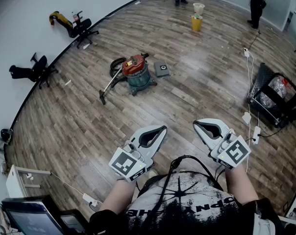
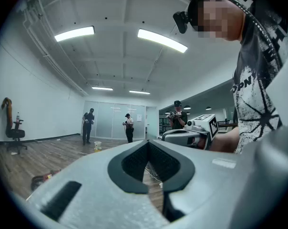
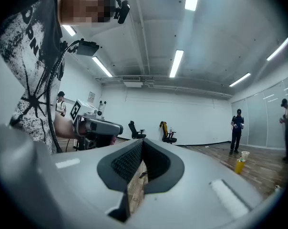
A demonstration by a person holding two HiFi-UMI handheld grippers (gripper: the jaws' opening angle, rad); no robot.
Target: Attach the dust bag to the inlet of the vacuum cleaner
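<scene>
You held your left gripper (image 1: 161,129), a grey two-jaw tool with a marker cube, and your right gripper (image 1: 197,125), its twin, level in front of your chest. Each pair of jaws was pressed together at the tips. Nothing was pinched between the dark ribbed pads, and only floor showed through the gap behind them. The canister vacuum cleaner (image 1: 137,74), with a red lid and teal drum, stood upright on the wood-plank floor (image 1: 202,72), well apart from both grippers. Its black hose (image 1: 116,64) lay coiled at the vacuum cleaner's left side, and a thin wand (image 1: 107,87) ran from there toward you. A flat grey square piece (image 1: 161,68) with a dark centre lay just right of the vacuum cleaner. From that far off you could not tell whether it was the dust bag. Beyond the vacuum cleaner stood a yellow bucket (image 1: 196,23), and far to its left, by the white wall, were two black office chairs (image 1: 82,28).
</scene>
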